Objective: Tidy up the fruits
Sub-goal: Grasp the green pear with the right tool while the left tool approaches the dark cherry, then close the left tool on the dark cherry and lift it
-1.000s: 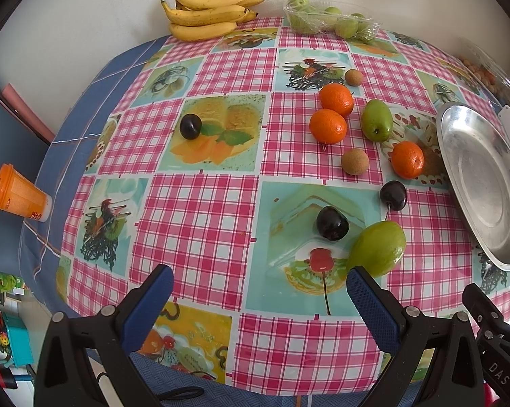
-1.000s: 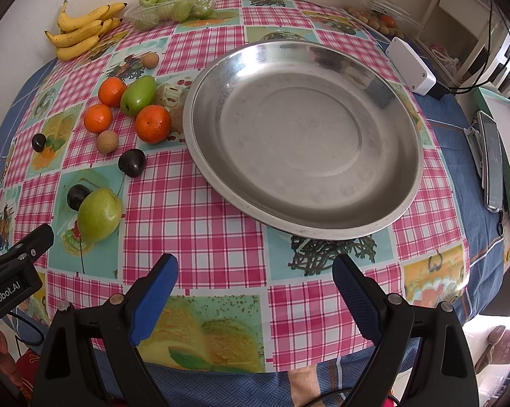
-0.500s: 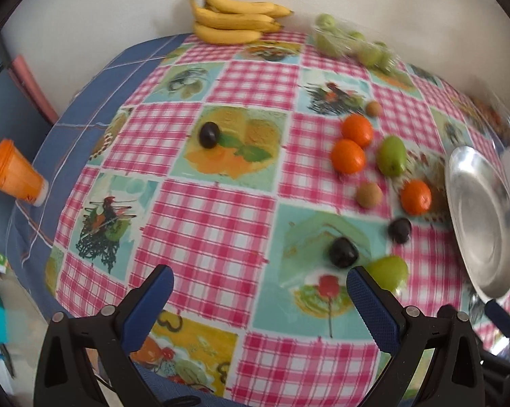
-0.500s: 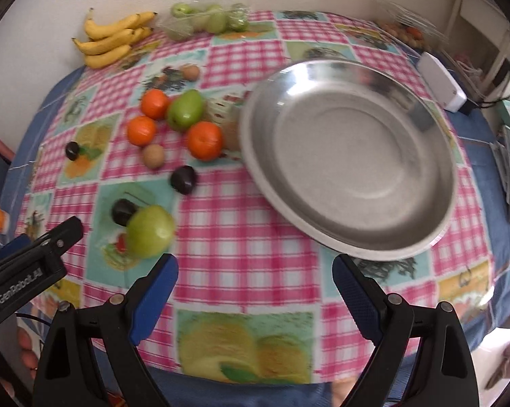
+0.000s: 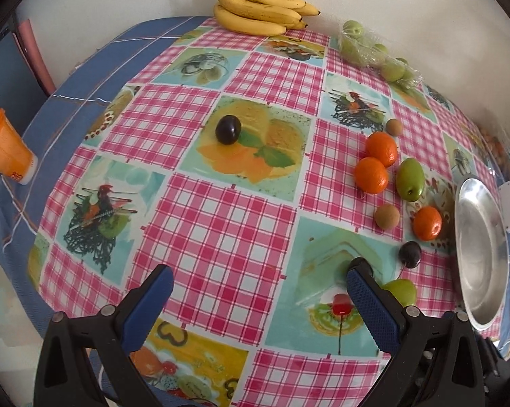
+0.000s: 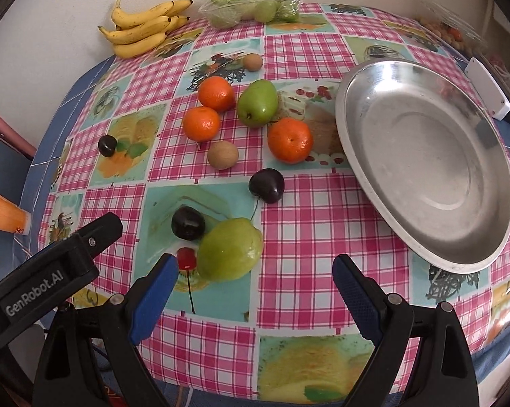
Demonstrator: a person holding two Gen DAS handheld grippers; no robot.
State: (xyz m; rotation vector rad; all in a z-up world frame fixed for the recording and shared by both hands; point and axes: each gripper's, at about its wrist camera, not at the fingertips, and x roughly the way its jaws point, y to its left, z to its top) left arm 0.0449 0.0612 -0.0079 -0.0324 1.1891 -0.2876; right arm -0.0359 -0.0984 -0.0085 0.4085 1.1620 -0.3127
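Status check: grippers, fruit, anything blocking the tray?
Left gripper and right gripper open, empty. Fruit loose on tablecloth; nearest green fruit untouched. Metal tray empty, path unobstructed.

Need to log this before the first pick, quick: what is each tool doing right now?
Left tool: open, holding nothing.
Right tool: open, holding nothing; the green fruit lies just ahead of it.

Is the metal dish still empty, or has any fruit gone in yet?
Empty. The metal dish shows only bare metal inside; the oranges, green fruit and dark plums all lie on the tablecloth beside it.
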